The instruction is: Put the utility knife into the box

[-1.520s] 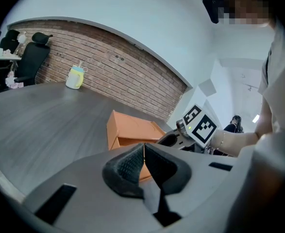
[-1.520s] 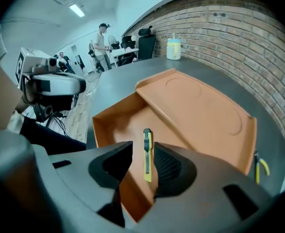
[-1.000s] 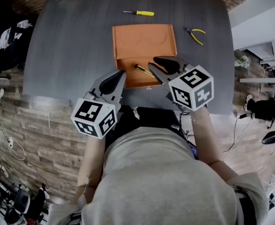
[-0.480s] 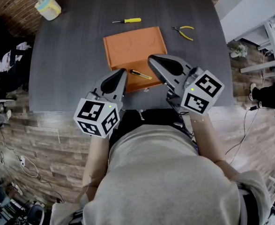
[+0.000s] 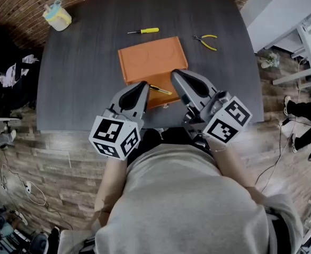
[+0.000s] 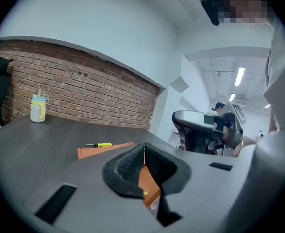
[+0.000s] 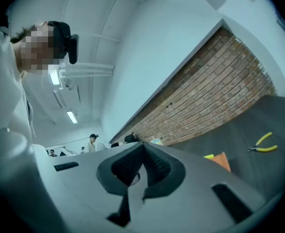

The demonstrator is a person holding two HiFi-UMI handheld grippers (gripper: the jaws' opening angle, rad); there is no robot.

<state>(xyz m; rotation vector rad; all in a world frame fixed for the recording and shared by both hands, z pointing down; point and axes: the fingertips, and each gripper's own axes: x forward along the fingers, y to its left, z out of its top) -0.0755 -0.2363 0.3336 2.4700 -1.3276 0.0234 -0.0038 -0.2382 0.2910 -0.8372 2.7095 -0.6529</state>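
The orange box (image 5: 151, 57) lies open on the dark table, its lid flat behind the tray. The utility knife (image 5: 160, 90), black and yellow, rests in the tray's near part. My left gripper (image 5: 143, 84) hangs over the box's near left corner, jaws shut and empty. My right gripper (image 5: 174, 74) is raised beside the box's near right corner, also shut with nothing in it. In the left gripper view the left gripper (image 6: 143, 145) has its pads together, with the box (image 6: 103, 151) beyond them. In the right gripper view the right gripper (image 7: 143, 144) points level toward the brick wall.
A yellow screwdriver (image 5: 143, 30) lies behind the box, and yellow-handled pliers (image 5: 205, 40) to its back right. A pale cup (image 5: 57, 16) stands at the table's far left corner. An office chair (image 6: 200, 130) is to the right of the table.
My right gripper has lifted away from the tray and tilted up to level, leaving the knife in the box. The left gripper rose a little.
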